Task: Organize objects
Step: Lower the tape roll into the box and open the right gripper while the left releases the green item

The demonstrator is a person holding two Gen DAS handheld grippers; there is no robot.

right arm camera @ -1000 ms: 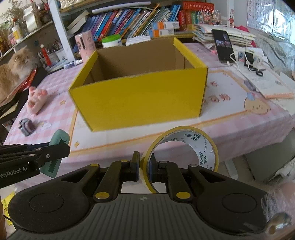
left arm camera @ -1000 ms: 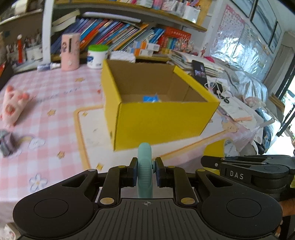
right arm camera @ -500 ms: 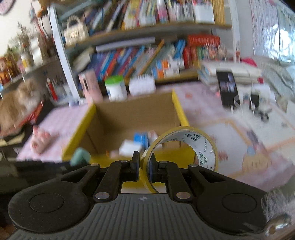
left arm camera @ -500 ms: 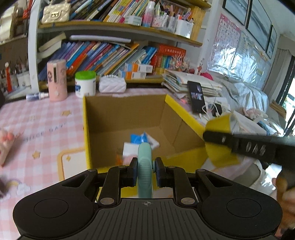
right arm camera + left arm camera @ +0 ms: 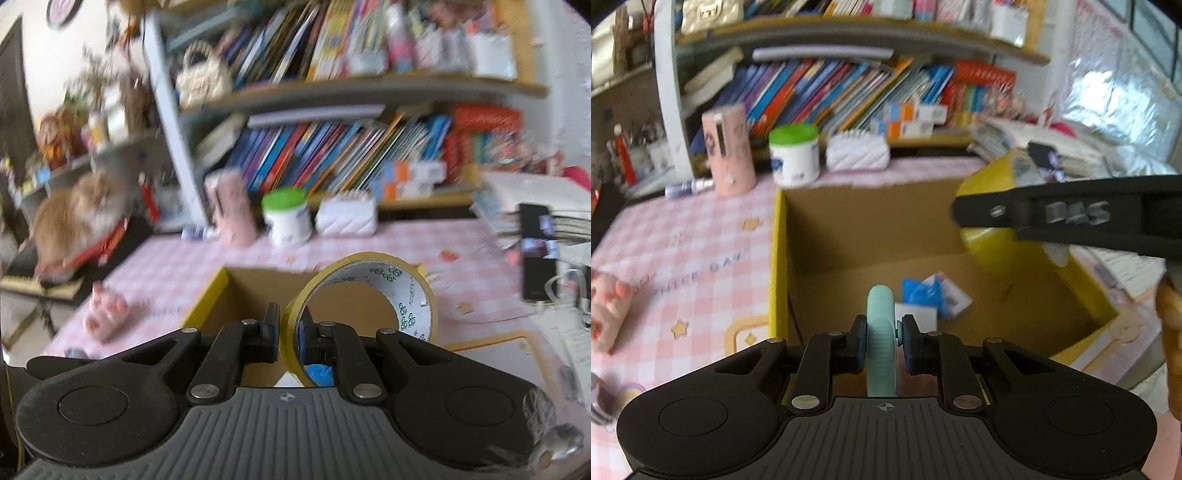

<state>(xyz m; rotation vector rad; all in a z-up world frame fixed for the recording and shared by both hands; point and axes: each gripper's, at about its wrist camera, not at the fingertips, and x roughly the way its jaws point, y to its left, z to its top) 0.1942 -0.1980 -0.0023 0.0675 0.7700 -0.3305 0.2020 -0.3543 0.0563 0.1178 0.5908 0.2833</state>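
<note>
Over the yellow box (image 5: 777,258): my left gripper (image 5: 881,332) clamps a teal piece (image 5: 881,314), my right gripper (image 5: 288,332) a tape roll (image 5: 413,295); pink checked tablecloth (image 5: 683,258), bookshelf (image 5: 849,92) behind.

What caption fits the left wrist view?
Left gripper carries a teal object over the yellow box.

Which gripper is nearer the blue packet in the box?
Left. The left gripper, shut on a teal object, sits just short of the blue packet in the box. The right gripper, holding tape, is up by the far right corner.
</note>
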